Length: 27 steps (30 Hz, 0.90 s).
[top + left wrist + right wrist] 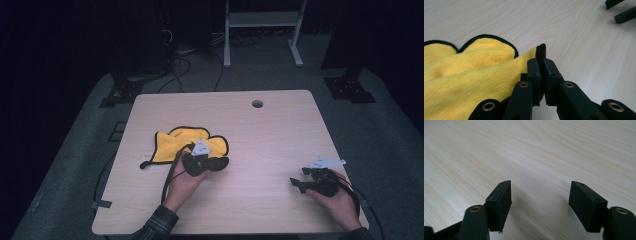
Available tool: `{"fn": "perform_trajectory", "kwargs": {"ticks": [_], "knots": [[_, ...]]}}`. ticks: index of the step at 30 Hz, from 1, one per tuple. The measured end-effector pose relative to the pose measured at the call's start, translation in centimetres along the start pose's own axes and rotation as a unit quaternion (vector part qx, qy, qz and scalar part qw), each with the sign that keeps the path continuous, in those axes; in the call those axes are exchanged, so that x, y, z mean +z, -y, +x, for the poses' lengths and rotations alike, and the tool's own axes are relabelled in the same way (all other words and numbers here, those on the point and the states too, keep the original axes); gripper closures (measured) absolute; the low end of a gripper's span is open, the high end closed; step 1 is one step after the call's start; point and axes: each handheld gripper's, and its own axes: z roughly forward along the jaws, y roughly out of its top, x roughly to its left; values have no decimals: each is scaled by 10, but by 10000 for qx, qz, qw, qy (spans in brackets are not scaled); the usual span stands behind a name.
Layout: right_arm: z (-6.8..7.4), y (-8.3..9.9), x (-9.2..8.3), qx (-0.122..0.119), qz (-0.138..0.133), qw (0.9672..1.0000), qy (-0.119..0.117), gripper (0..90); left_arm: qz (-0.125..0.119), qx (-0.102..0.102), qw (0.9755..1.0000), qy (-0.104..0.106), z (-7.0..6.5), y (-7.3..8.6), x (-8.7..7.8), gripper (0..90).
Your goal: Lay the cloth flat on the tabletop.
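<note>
Black jaws of the left gripper (pixel 541 72) are clenched on the black-piped edge of the yellow cloth (pixel 469 72) — a short tab of the hem is seen standing up between the pads. One cloth is counted, lying crumpled on the wooden table (pixel 270 135), with the cable hole (pixel 257 104) well apart from it, toward the table's far edge. Two grippers are counted; the right gripper (pixel 540 200) is held well apart from the cloth, near the table's corner, and its jaws are spread with nothing but bare wood between them.

The step in hand is judged to be the taking up of a cloth edge for spreading or folding. To be done well, the pinch should be kept on the hem itself rather than on the plush, since the piping is less likely to slip — and the lift should be made slowly, so that the bunched layers are allowed to fall open. A second hem point would sensibly be taken by the free gripper.
</note>
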Motion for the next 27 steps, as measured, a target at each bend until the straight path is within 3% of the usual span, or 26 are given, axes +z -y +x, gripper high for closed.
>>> {"fn": "perform_trajectory", "kwargs": {"ticks": [1, 5, 11, 19, 21, 27], "knots": [[3, -5, 1, 36, -49, 9999, -106, 366, -65, -69, 9999, -53, 5, 5, -13, 848], [7, -15, 3, 35, -172, 9993, -323, 394, -131, -211, 9995, -177, 12, 15, -31, 847], [30, -48, 20, -266, -401, 9956, -804, 445, -198, -584, 9970, -468, 32, 43, -63, 848], [62, -78, 48, -533, -480, 9898, -1229, 465, -225, -770, 9935, -804, 46, 57, -83, 848], [72, -91, 63, -707, -432, 9887, -1248, 463, -219, -850, 9918, -932, 50, 62, -90, 848], [80, -113, 86, -774, -466, 9877, -1275, 455, -224, -935, 9898, -1047, 55, 70, -99, 848]]}}
